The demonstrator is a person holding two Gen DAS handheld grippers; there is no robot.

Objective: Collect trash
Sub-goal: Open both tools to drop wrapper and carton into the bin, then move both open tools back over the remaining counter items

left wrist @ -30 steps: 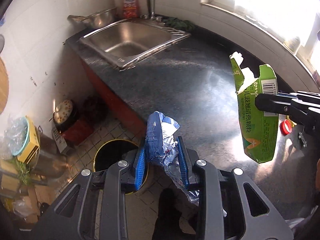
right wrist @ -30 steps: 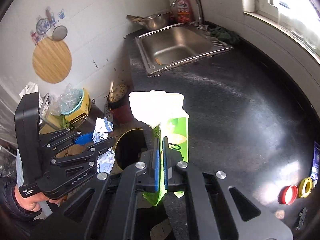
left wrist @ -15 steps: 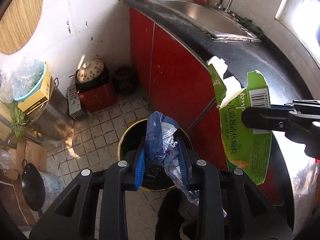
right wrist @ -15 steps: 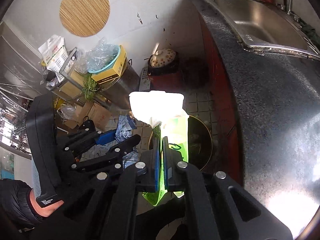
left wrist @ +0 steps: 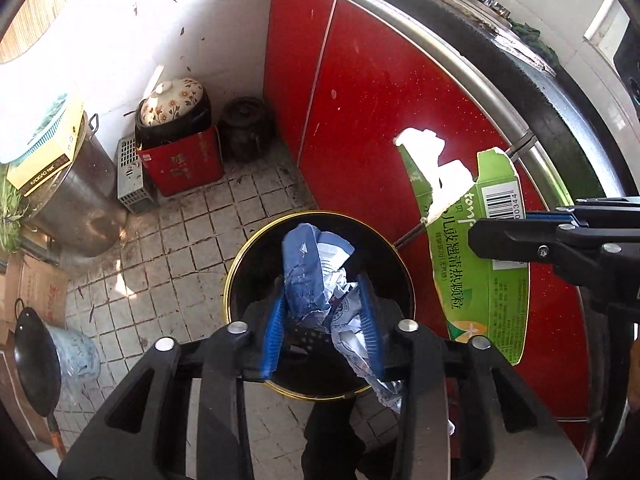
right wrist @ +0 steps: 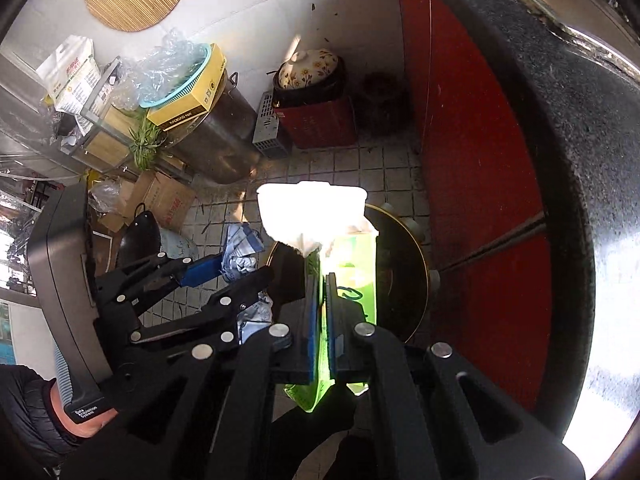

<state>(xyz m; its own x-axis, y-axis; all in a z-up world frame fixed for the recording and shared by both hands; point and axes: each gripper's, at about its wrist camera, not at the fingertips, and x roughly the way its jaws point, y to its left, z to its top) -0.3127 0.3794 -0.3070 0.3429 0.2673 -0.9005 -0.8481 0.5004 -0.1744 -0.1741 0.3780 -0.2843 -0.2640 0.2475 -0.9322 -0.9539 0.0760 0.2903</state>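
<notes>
A cramped kitchen corner lies below me: small grimy floor tiles (left wrist: 224, 216), red cupboard doors (left wrist: 372, 120) under a dark speckled counter (right wrist: 560, 128), and pots and boxes crowded against the white wall. I bring both claws down over the round black bin (left wrist: 240, 276) with the gold rim because that is where the rubbish belongs. My left claw (left wrist: 322, 324) points steeply into its mouth, the crumpled blue and white wrapper (left wrist: 316, 276) standing between its blue pads; the jaws have just been opening, and a gap shows beside the left pad, so I judge the wrapper is loose, resting against the right pad and about to drop. It sits right above the opening, so it should fall inside. My right claw (right wrist: 323, 320) is clamped tight on the torn green packet (right wrist: 352, 268), pinching its flattened edge so that it hangs upright with the white torn top uppermost, over the near side of the bin and just beside the cupboard; it waits its turn there
</notes>
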